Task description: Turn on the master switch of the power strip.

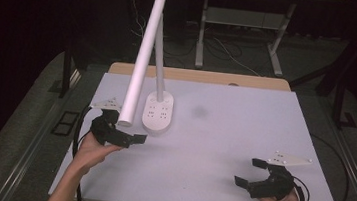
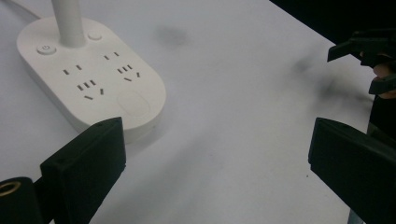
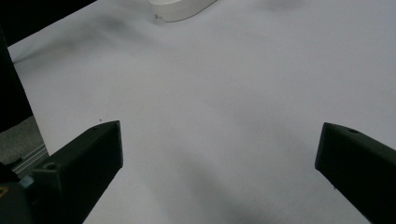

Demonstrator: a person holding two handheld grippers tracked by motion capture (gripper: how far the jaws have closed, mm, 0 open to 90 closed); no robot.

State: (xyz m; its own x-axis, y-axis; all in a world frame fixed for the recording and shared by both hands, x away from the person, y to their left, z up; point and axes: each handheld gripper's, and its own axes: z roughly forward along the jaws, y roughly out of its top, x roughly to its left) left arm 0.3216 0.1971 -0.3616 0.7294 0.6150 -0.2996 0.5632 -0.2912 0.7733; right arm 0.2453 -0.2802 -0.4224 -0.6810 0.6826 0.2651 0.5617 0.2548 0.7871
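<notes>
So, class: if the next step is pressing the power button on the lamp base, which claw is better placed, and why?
Probably the left claw: it sits open right beside the lamp base, with the power button ahead of it. The right claw is far across the table.

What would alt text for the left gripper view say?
A white lamp base with built-in sockets stands on a white table, beyond the left gripper and its open black jaws. The right gripper shows at the far right.

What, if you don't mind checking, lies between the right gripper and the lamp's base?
Nothing: the high view shows bare white tabletop between the right gripper and the lamp base.
</notes>
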